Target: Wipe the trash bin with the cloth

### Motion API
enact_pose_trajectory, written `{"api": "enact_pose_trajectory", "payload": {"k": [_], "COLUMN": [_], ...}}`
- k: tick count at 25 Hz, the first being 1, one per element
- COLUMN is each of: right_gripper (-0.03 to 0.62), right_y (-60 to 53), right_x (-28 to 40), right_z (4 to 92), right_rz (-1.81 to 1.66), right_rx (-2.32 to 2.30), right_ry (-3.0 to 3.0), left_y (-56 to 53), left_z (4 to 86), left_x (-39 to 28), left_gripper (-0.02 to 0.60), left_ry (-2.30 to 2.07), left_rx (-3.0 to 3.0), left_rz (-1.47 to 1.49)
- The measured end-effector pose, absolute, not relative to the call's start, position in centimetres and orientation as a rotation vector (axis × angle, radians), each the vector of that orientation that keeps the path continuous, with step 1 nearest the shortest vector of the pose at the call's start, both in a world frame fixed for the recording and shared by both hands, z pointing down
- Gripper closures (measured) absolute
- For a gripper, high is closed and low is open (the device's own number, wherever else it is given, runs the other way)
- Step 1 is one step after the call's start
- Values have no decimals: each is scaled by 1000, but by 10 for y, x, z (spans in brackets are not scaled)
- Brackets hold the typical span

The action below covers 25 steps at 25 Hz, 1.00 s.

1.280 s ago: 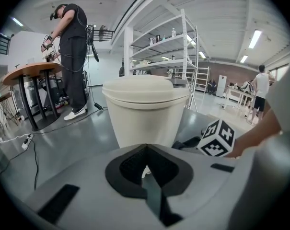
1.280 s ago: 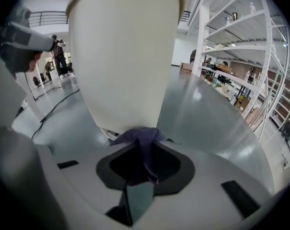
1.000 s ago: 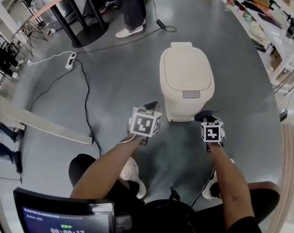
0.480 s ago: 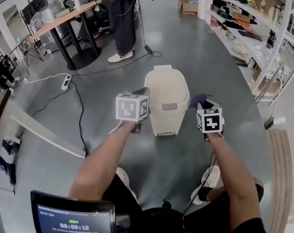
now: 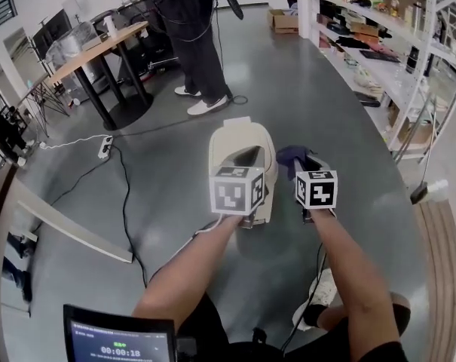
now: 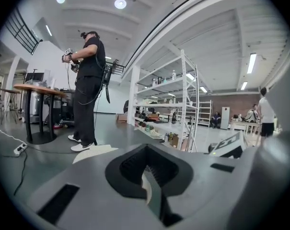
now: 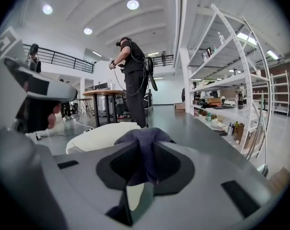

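The cream trash bin [image 5: 231, 143] stands on the grey floor with its lid down. In the right gripper view its lid [image 7: 98, 136] lies just left of the jaws. My right gripper [image 5: 300, 163] hangs at the bin's right side, shut on a dark blue cloth [image 5: 291, 154] that bulges out past the jaws [image 7: 145, 139]. My left gripper [image 5: 247, 159] is over the front of the lid, its jaws together with nothing between them; a pale strip of the lid [image 6: 93, 153] shows beyond them.
A person [image 5: 191, 44] stands behind the bin beside a round-footed table [image 5: 99, 42]. Black cables [image 5: 125, 194] and a power strip [image 5: 105, 148] lie on the floor at left. Shelving [image 5: 378, 47] lines the right side. A pale beam [image 5: 69, 211] crosses the left.
Both grippers have closed in on the bin. The left one swung right, from beside the bin to over its lid. The right one carried the cloth to the bin's right edge.
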State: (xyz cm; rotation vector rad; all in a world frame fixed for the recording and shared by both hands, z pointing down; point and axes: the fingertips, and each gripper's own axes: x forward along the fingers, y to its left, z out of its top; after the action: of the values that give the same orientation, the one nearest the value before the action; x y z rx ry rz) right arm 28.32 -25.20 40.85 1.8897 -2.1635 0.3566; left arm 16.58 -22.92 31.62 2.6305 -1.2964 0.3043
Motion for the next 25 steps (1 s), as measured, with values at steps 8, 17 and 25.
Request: {"api": "enact_pose_trajectory", "payload": {"k": [8,17,25], "right_gripper": [520,520,520], "right_y": [-280,-296,-304], "right_x": [292,288,272], "right_z": [457,542,605], "right_rz": [573,893,1069], "right_rx": [1909,1839,1741], "right_ry": [-2258,-2305,-2312], "left_y": [-228,-202,-204], "left_z": [367,456,525], "left_x": [206,233,216], "left_gripper": [584,584,584], "left_ry": [-1323,-1276,-1288], "left_rx": [2594,2537,2504], "left_rz": [408,610,816]}}
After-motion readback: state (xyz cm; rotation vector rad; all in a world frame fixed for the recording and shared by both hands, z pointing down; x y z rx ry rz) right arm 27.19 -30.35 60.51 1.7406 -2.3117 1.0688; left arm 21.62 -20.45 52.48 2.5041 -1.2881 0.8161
